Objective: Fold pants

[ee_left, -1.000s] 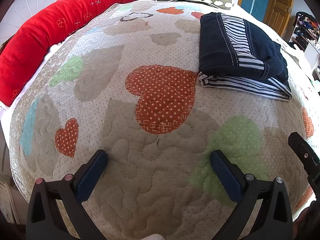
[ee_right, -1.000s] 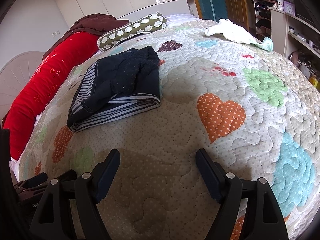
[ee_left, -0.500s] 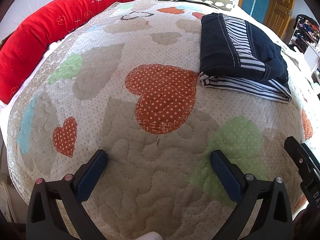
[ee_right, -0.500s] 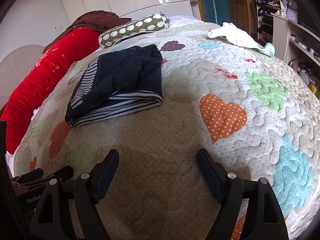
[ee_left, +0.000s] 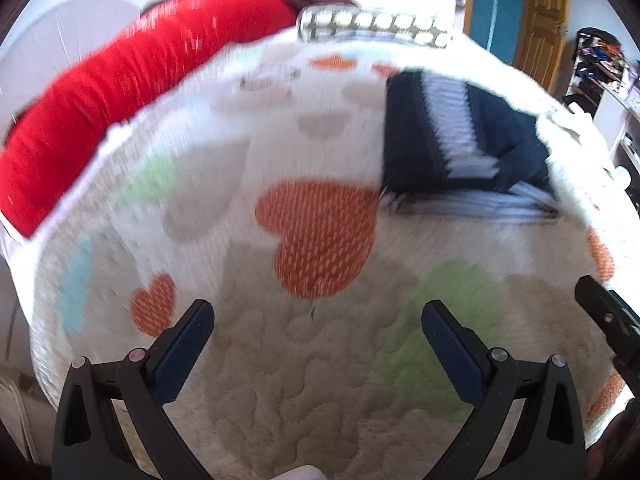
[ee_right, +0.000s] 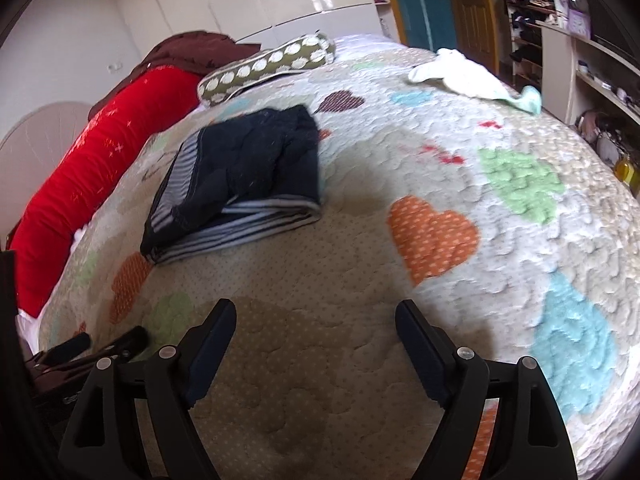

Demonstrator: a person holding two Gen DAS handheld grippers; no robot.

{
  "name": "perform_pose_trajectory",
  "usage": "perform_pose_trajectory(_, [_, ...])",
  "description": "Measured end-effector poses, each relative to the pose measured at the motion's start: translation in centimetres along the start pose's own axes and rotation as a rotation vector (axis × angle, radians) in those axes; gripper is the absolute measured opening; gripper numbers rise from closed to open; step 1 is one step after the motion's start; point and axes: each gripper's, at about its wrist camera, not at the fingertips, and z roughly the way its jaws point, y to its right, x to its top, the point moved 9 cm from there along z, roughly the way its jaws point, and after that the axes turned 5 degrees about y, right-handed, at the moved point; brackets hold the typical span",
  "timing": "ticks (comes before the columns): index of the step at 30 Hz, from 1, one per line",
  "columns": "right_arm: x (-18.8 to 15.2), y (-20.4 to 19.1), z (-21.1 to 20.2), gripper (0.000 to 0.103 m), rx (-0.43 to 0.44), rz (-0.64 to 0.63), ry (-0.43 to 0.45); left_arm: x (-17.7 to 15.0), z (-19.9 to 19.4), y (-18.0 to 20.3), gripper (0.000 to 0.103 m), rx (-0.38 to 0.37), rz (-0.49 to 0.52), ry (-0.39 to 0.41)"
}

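The navy pants with a striped lining (ee_right: 244, 172) lie folded in a flat stack on the heart-patterned quilt (ee_right: 360, 264). They also show blurred in the left wrist view (ee_left: 460, 152), at the upper right. My left gripper (ee_left: 318, 330) is open and empty above the quilt, well short of the pants. My right gripper (ee_right: 316, 330) is open and empty, also short of the pants. The left gripper's tips show at the lower left of the right wrist view (ee_right: 100, 346).
A long red bolster (ee_right: 92, 184) and a green spotted pillow (ee_right: 268, 68) line the far side of the bed. A white and mint cloth (ee_right: 472, 80) lies at the far right. Shelves (ee_right: 588, 64) and a wooden door (ee_right: 468, 4) stand beyond.
Both grippers have pulled back and tilted upward away from the bed; the left view is motion-blurred. The folded pants have not moved.
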Motion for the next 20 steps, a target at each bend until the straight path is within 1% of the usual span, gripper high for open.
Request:
perform_pose_trajectory(3, [0.7,1.1,-0.7,0.086,-0.034,-0.003,0.037,1.8,-2.6,0.9,0.103,0.011,0.044,0.084])
perform_pose_trajectory(6, [1.4,2.0,-1.3,0.086,-0.053,0.003,0.065,3.0,-4.2,2.2,0.103,0.002,0.092,0.121])
perform_pose_trajectory(12, [3.0,3.3,-2.9,0.086,-0.082,-0.019,0.122,4.7,-4.7,4.9,0.103,-0.028,0.155,0.125])
perform_pose_trajectory(15, [3.7,3.7,-3.4,0.086,-0.084,-0.016,0.130,4.9,-4.9,5.9,0.103,-0.053,0.162,0.121])
perform_pose_trajectory(18, [4.1,3.6,-3.2,0.086,-0.081,-0.033,0.124,5.0,-5.3,6.9,0.103,-0.057,0.183,0.133])
perform_pose_trajectory(20, [4.2,3.5,-3.0,0.086,-0.067,-0.043,0.113,5.1,-5.2,7.0,0.103,-0.061,0.179,0.128])
